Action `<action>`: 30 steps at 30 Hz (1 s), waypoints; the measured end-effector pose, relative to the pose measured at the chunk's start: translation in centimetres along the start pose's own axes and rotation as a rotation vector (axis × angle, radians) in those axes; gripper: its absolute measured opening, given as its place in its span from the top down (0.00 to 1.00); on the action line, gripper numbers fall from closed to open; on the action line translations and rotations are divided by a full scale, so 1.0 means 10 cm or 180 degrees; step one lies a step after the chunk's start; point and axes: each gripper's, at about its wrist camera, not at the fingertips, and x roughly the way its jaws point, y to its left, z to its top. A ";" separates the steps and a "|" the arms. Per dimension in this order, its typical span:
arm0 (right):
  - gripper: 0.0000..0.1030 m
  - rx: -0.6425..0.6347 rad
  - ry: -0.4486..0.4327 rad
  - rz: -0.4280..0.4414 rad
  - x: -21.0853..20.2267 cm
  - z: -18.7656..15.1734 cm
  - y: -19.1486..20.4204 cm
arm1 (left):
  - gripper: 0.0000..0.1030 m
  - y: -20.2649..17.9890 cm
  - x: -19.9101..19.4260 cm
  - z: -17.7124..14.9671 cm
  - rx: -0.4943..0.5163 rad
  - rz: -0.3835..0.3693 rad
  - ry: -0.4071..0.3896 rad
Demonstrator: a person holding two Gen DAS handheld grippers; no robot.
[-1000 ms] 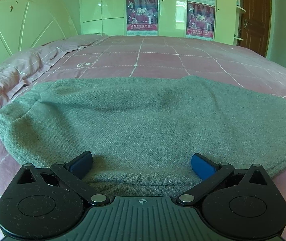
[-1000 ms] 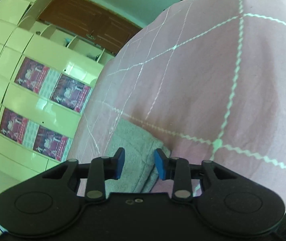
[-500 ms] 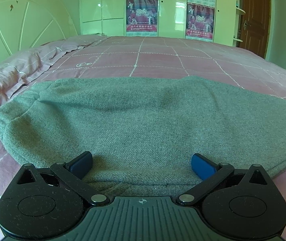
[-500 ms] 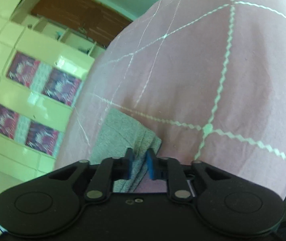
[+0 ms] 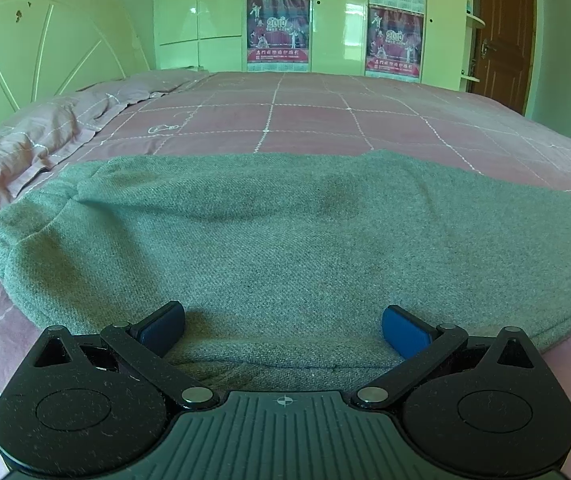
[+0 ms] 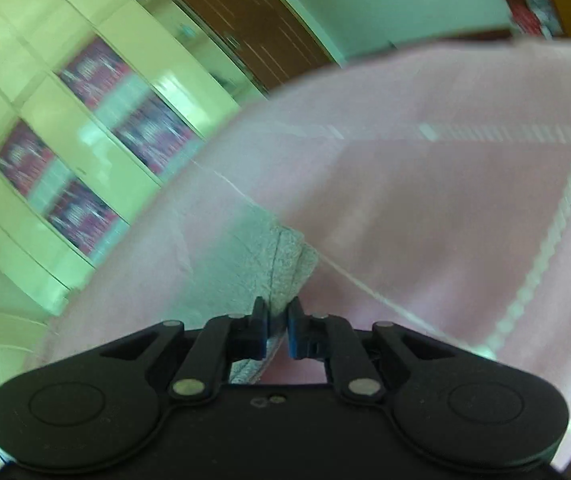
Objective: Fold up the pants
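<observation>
right hand-held gripper [image 6: 276, 330] pinching grey knit pants [image 5: 285, 240] hem for folding | left hand-held gripper [image 5: 283, 330] resting spread over waistband, anchoring | pink checked bed [image 5: 325, 120]

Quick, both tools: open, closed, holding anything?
Left tool: open, holding nothing, over the pants.
Right tool: closed on the pants' edge.

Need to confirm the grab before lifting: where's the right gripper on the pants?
In the right wrist view, the right gripper is shut on a corner edge of the grey pants, which lie on the pink checked bedspread.
</observation>
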 end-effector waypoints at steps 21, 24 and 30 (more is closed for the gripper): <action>0.44 0.0308 -0.0201 0.0230 -0.11 -0.15 -0.04 | 0.00 -2.13 -0.02 0.27 0.0271 -0.0886 0.0278; 0.49 0.0258 -0.0159 0.0181 -0.09 -0.13 -0.02 | 0.00 -2.52 0.01 0.27 0.0246 -0.0528 0.0324; 0.49 0.0272 -0.0194 0.0199 -0.07 -0.18 -0.05 | 0.00 -3.00 -0.07 0.21 0.0199 -0.0611 0.0356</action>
